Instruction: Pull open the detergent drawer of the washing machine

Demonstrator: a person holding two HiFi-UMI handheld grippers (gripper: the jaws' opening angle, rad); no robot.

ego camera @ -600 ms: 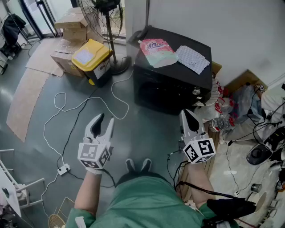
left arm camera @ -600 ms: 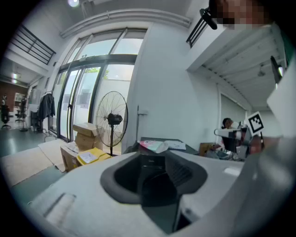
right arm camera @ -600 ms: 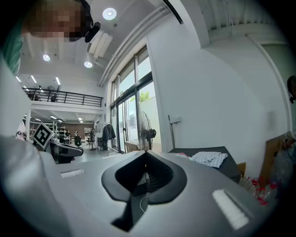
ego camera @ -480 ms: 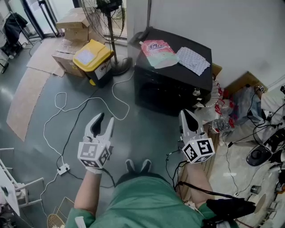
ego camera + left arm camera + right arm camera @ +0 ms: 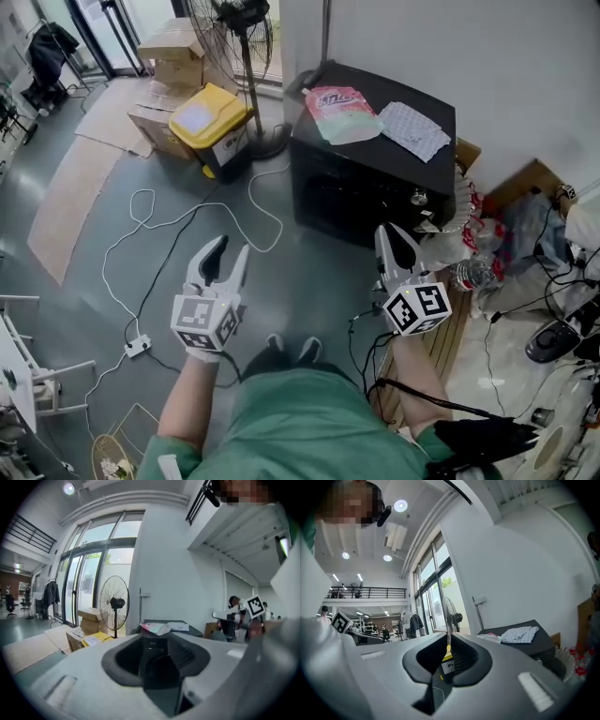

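My left gripper [image 5: 230, 248] and right gripper [image 5: 392, 232] are pale grey with black inner jaws, and both are patterned with black-and-white squares. The washer [image 5: 375, 183] is black. On it lie a pink-and-white pouch [image 5: 339, 112] and a white cloth [image 5: 412, 129] with a fine dotted print. The bin [image 5: 214, 131] has a yellow lid. The boxes [image 5: 173, 47] are brown, the floor [image 5: 309, 262] is grey-blue, and my shirt [image 5: 309, 431] is green.

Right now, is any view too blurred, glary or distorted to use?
Head view: sharp and evenly lit, washing machine clear. Left gripper view: fisheye bend, dark corners, windows bright and partly washed out, foreground soft. Right gripper view: same bend and dark corners, ceiling lamp glares, foreground soft. All usable.
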